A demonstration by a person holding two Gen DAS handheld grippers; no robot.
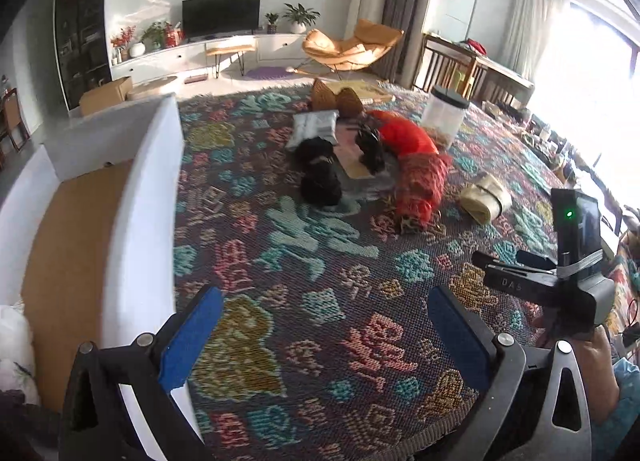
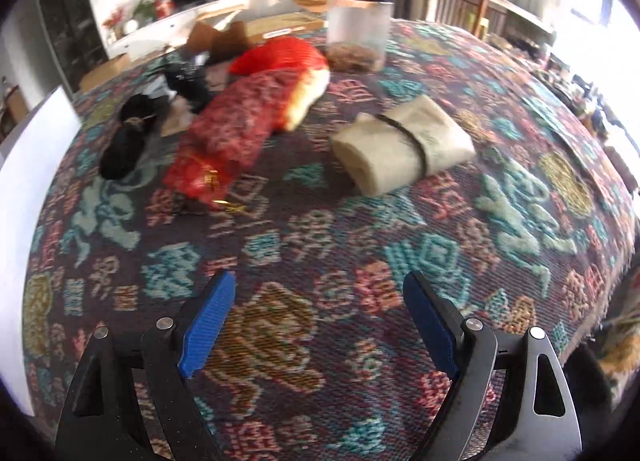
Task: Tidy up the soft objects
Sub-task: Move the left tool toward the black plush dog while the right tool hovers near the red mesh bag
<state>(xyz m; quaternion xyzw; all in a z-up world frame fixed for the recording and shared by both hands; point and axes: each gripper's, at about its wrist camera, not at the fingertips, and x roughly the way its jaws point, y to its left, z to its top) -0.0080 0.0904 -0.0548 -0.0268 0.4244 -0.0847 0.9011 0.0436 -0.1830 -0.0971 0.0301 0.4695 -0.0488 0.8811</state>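
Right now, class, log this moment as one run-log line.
left gripper: open, empty | right gripper: open, empty | beige roll, red bundle, black bundle: on patterned cover, untouched

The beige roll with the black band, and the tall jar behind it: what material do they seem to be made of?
Beige roll: probably soft matte cloth or felt; it is folded in layers and the band pinches it.
Tall jar: likely frosted translucent plastic, perhaps glass; brownish contents show through, under a dark lid.

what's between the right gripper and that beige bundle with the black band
Nothing: in the right wrist view only bare patterned rug lies between the open right gripper and the beige bundle.
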